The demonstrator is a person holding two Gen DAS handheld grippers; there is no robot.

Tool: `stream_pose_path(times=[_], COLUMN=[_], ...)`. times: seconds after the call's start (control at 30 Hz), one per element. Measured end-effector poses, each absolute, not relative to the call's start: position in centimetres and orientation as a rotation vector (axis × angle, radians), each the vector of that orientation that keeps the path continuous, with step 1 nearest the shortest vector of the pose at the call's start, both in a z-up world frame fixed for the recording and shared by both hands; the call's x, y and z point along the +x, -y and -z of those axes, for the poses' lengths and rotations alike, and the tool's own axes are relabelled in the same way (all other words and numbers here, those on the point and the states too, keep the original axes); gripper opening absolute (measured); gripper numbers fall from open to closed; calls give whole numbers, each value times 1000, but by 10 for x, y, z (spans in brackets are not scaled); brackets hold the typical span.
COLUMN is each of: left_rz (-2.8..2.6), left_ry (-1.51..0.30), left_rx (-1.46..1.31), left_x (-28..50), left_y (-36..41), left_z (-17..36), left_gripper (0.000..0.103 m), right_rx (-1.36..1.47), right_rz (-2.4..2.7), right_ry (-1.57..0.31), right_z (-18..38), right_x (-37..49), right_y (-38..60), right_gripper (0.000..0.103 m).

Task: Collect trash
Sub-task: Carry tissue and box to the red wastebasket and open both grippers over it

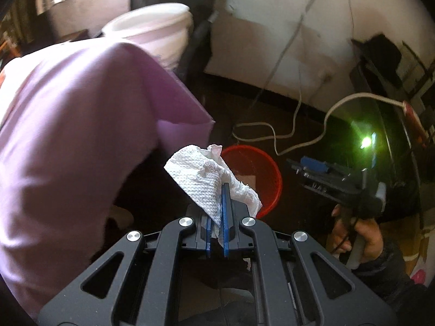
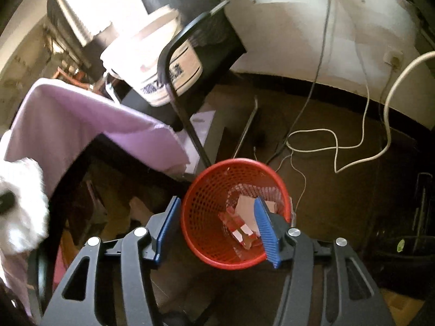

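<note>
Left tool (image 1: 218, 217): clamped on paper towel (image 1: 201, 176); red basket (image 1: 261, 174) lies just beyond, lower right. Right tool (image 2: 217, 231): jaws apart, empty, above basket.

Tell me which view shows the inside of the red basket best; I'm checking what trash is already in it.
The right wrist view: it looks down into the red mesh basket, showing red-and-white wrappers and cardboard at the bottom. In the left wrist view a paper towel covers part of the basket, leaving its contents unclear.
</note>
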State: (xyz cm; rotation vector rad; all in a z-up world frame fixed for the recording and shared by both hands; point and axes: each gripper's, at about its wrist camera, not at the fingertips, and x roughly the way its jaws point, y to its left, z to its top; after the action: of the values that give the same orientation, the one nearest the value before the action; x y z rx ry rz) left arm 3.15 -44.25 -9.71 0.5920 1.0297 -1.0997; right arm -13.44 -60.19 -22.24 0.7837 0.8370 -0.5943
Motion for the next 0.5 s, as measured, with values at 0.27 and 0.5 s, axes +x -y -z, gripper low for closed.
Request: stream_pose_path(times=[0.27, 0.5], left_rz=[1192, 1150], left_ry=[-1079, -1147], left_rx=[684, 713], left_x=[7, 3], left_y=[513, 540], left_z=[148, 186], left_gripper=[8, 48], right_rx=[807, 828], right_rz=[648, 658], right_ry=[-794, -778], right_z=[218, 219], right_x=[-156, -165], right_y=[618, 623], right_gripper=[55, 55])
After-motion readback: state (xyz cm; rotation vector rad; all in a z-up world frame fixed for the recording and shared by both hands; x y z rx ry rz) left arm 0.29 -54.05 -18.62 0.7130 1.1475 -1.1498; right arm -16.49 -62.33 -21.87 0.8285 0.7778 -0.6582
